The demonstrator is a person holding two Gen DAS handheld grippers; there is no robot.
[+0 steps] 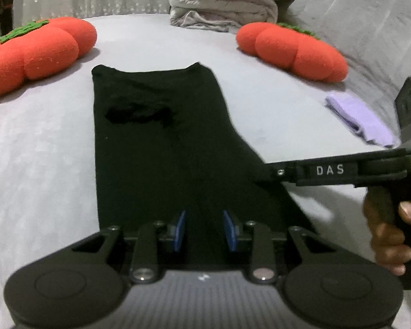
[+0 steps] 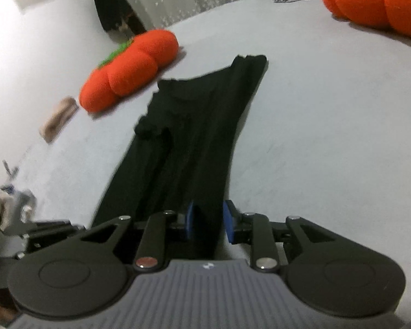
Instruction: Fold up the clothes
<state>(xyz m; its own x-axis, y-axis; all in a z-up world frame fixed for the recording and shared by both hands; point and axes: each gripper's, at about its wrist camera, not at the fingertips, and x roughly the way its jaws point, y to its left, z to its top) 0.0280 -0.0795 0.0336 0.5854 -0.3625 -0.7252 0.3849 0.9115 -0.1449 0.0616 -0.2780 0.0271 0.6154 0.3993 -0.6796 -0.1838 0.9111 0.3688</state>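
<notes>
1. Clearly the black garment [image 1: 161,142] lies flat on the grey bed sheet [image 1: 41,150] as a long narrow strip, its sides apparently turned in, with a small bunched patch near its far end. It runs lengthwise between two orange pumpkin cushions [image 1: 38,52], clear of both.

2. Judging by that narrow shape, the step in hand looks like the lengthwise fold: the near end would be carried up toward the far end.

3. Left gripper [image 1: 204,230]: its blue pads stand apart over the near hem, with dark cloth showing between them. It looks released; whether the pads touch the cloth I cannot tell.

4. Right gripper [image 2: 209,220]: in its own view the pads are spread, straddling the garment's near right edge. In the left view its fingers reach in from the side at that same edge. It seems unclenched, with nothing pinched.

5. The next move seems to call for both grippers to close on the near corners at matching height, lift together, and lay the hem evenly over the far end without dragging the layers out of line. The bunched patch may need smoothing, or the fold could sit lumpy.

6. Containers: none in view. Folded items simply lie on the bed, a lilac cloth [image 1: 361,120] to the right, a beige piece [image 2: 59,122] to the left, and a stacked quilt [image 1: 224,2] at the far side.
</notes>
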